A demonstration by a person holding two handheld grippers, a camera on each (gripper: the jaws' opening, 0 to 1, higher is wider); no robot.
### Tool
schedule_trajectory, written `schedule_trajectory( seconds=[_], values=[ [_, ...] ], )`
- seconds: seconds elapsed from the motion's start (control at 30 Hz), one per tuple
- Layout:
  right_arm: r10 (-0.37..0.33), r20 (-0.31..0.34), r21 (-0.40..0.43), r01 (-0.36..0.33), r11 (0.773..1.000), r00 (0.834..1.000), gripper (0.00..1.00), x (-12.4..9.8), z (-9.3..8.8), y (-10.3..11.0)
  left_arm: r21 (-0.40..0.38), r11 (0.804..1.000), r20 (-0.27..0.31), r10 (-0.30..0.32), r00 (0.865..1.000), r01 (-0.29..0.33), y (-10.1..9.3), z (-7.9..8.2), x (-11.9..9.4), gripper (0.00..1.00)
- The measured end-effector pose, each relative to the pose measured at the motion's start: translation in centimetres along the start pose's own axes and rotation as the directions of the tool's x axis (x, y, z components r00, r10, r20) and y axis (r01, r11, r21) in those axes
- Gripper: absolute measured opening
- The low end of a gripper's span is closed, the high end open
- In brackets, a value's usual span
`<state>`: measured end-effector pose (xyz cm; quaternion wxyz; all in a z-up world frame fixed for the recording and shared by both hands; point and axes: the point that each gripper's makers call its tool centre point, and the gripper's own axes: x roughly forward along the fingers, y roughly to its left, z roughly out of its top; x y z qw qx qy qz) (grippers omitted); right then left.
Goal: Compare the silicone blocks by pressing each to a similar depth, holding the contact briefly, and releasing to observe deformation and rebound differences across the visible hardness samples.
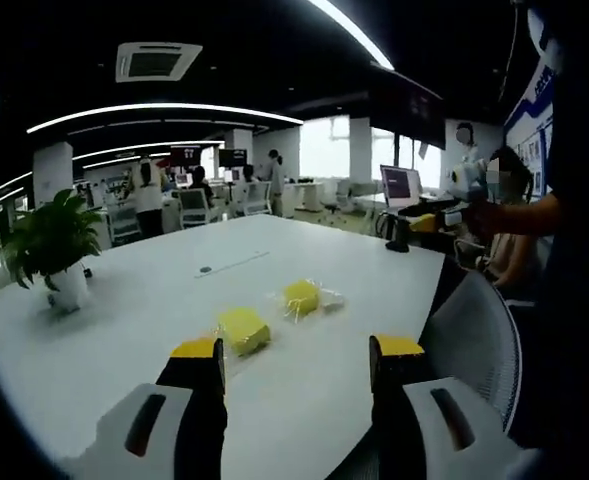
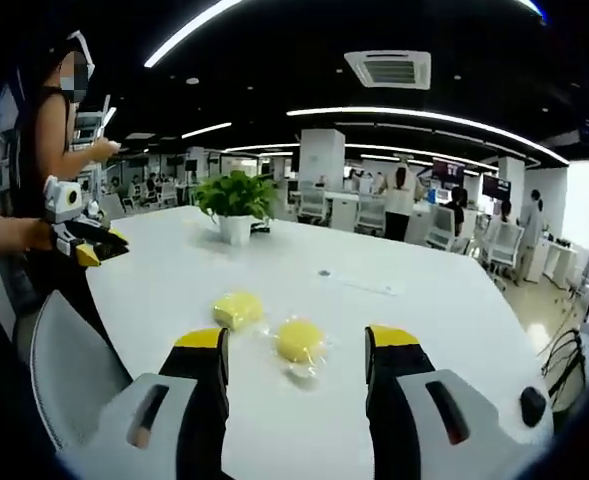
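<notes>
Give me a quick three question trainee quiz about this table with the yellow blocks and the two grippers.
1. How many yellow blocks lie on the white table?
2. True or false: the left gripper is pressing a block.
3. The potted plant stands: A) on the table, B) on a chair, C) on the floor.

Key: 1. Two: the squarer block and the rounder block. 2. False; open, above the table. 3. A.

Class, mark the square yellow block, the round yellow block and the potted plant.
square yellow block (image 1: 244,329), left gripper view, top face
round yellow block (image 1: 301,295), left gripper view, centre
potted plant (image 2: 236,196), right gripper view, leaves
</notes>
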<state>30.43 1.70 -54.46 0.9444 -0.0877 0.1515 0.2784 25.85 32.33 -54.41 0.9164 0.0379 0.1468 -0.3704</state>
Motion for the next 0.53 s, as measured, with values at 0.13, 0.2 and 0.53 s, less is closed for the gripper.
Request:
schedule_trajectory(
  seconds=[0.13, 0.2, 0.53],
  values=[
    [0.025, -0.009, 0.040, -0.025, 0.999, 1.000, 0.53, 0.0, -1.0, 0.4, 0.029, 0.999, -0.045, -0.016, 0.999, 0.018, -0.5, -0.6, 0.3, 0.58],
    [0.029, -0.040, 0.050, -0.027, 0.998, 0.999, 0.55, 0.1, -1.8, 0.5, 0.013, 0.999, -0.063, -0.048, 0.997, 0.049, -1.0, -0.9, 0.6, 0.59],
    [0.022, -0.178, 0.059, -0.011, 0.998, 0.984, 0.55, -1.0, -5.1, -0.1, 0.028, 0.997, -0.155, -0.073, 0.985, 0.079, -1.2, -2.1, 2.3, 0.57]
  ],
)
